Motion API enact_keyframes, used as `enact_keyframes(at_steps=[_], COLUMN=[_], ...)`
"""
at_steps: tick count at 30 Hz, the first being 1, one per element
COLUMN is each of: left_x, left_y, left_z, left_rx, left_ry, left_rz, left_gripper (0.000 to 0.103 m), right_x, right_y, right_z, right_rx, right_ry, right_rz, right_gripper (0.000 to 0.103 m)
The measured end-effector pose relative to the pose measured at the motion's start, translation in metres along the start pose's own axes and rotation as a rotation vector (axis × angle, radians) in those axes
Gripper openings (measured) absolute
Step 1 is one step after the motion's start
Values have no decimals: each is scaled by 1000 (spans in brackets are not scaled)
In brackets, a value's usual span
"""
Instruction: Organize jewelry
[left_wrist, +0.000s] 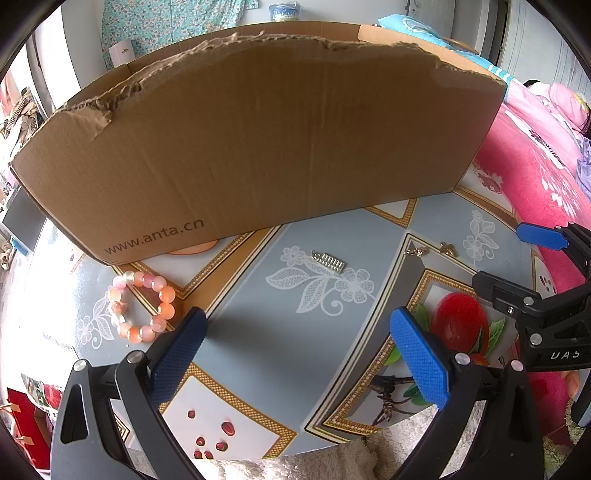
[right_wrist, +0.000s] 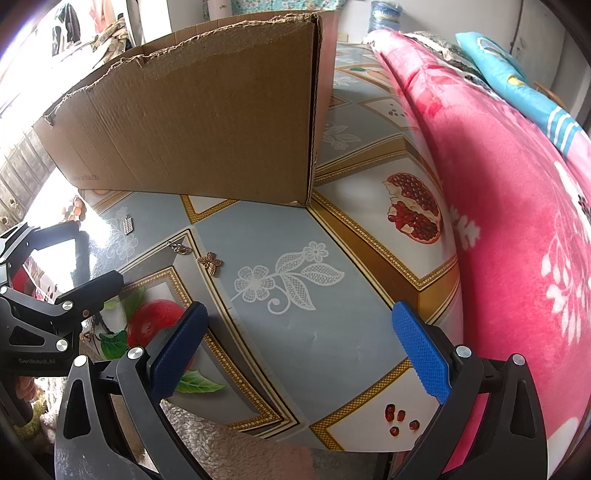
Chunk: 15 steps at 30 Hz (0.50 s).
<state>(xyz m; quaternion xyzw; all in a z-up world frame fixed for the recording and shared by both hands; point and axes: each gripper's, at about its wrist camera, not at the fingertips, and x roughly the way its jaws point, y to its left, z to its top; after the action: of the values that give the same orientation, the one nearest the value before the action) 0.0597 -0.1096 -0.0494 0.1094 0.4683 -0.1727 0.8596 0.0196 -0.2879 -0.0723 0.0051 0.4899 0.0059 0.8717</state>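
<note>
While nothing is gripped yet, the box stands at the counter's far side, top torn open, likely the drop spot. Pink blanket crowds the counter's right edge. Left hand-held gripper and right hand-held gripper both hover with jaws spread, empty. Bead bracelet lies just left of the left one, near the box. Silver clip, chain and butterfly charm lie loose mid-counter. Glossy fruit-print cover; cluttered bedroom.
</note>
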Motion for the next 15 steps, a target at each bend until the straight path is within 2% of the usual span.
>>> enact_keyframes(at_steps=[15], left_x=[1], left_y=[-1], left_z=[1], left_rx=[0], left_ry=[1], left_rz=[0], left_gripper=[98], right_x=[-1], right_y=[1], right_z=[0], right_rx=[6], right_ry=[0], right_rz=[-3], right_gripper=[95])
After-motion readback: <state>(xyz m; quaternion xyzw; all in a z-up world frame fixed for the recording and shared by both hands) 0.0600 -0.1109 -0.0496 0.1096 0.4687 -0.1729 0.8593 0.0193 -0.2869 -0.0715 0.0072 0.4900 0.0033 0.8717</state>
